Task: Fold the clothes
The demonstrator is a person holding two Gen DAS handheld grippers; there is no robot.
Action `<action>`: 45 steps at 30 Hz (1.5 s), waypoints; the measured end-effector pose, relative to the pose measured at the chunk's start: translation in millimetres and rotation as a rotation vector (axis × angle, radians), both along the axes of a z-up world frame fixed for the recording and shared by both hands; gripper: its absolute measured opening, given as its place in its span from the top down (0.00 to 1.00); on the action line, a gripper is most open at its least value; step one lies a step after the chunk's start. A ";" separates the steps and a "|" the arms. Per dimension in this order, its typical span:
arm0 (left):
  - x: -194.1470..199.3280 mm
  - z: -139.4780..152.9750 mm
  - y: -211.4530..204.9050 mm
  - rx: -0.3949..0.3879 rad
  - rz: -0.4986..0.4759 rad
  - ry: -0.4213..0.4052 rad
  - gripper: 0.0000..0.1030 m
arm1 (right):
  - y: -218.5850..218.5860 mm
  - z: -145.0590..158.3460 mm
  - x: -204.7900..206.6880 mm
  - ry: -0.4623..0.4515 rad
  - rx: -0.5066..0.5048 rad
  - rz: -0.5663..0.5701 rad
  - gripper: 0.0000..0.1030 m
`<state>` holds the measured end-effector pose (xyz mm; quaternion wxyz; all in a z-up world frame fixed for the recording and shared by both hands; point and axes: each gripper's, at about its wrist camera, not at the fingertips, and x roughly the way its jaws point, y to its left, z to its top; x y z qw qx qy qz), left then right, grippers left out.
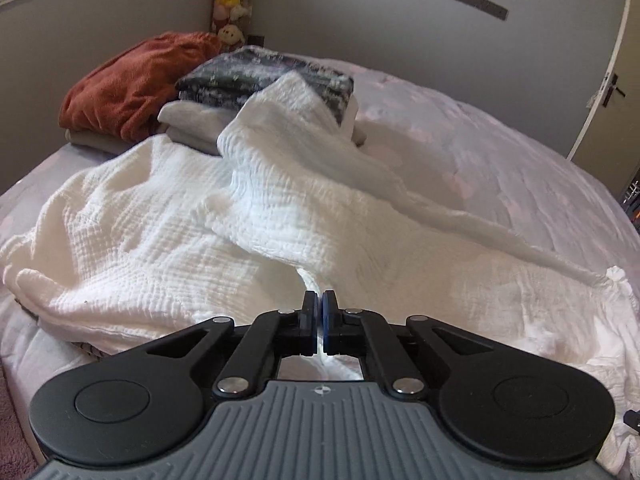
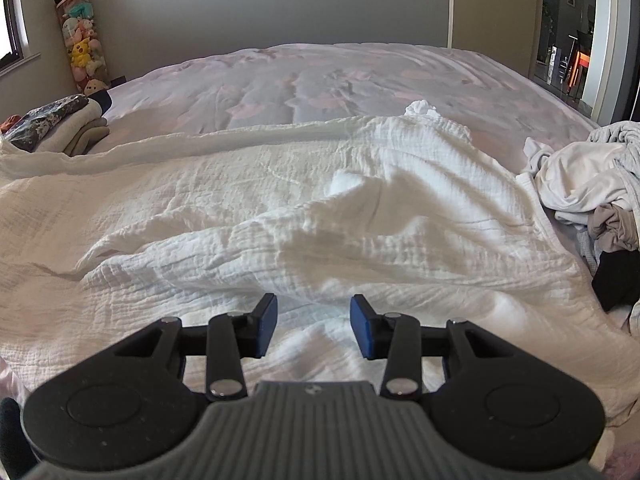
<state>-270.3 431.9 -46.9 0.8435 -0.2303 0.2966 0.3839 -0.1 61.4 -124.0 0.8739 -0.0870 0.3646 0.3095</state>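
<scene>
Covering most of the bed (image 2: 320, 76), the white cloth (image 2: 280, 208) lies crumpled in front of and under both grippers. Folded clothes (image 1: 264, 76) sit far ahead of the left gripper (image 1: 319, 320), whose fingers are pressed together, seemingly pinching a fold of cloth. The right gripper (image 2: 313, 328) hovers with fingers spread apart.

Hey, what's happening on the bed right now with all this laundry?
A person holding a gripper in each hand is folding clothes on the bed with the pale pink patterned cover. A large crinkled white garment lies spread and rumpled across it. The left gripper is closed, seemingly pinching a fold of that fabric; the right gripper is open just above it, holding nothing. A stack of folded clothes sits at the far left, and an unfolded heap of laundry waits on the right.
</scene>
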 end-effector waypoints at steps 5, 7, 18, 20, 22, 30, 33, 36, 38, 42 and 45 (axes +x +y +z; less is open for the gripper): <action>-6.4 18.7 -39.0 0.025 -0.057 -0.009 1.00 | 0.6 1.7 -3.3 -0.017 0.000 0.009 0.57; -5.8 14.2 -56.6 0.027 -0.103 0.011 1.00 | 1.0 2.6 -5.4 -0.025 0.000 0.017 0.57; 17.0 -69.9 -116.0 -0.140 -0.325 0.124 1.00 | 6.4 9.9 -26.6 -0.066 0.007 0.085 0.57; 15.3 -74.2 -117.6 -0.146 -0.326 0.135 1.00 | 8.0 11.1 -33.9 -0.057 0.020 0.104 0.57; 11.0 -70.4 -117.7 -0.143 -0.328 0.126 1.00 | 13.4 7.6 -42.4 -0.064 0.002 0.136 0.57; 2.1 -45.1 -88.9 -0.025 -0.252 0.123 0.86 | 23.3 -1.1 -49.8 -0.079 -0.039 0.179 0.57; 10.8 -54.8 -63.6 -0.005 -0.204 0.172 0.85 | 22.9 -3.4 -46.4 -0.063 -0.031 0.176 0.57; 20.7 -70.4 -41.5 -0.028 -0.180 0.190 0.85 | 24.2 -6.5 -45.0 -0.051 -0.028 0.180 0.56; 26.5 -80.6 -29.1 -0.048 -0.172 0.189 0.85 | 25.8 -9.1 -44.0 -0.043 -0.033 0.183 0.56; 40.0 -98.9 -11.9 -0.083 -0.157 0.202 0.85 | 27.9 -13.0 -41.3 -0.028 -0.041 0.183 0.56; 45.4 -105.5 -7.8 -0.099 -0.152 0.194 0.85 | 29.5 -16.1 -39.2 -0.016 -0.048 0.182 0.56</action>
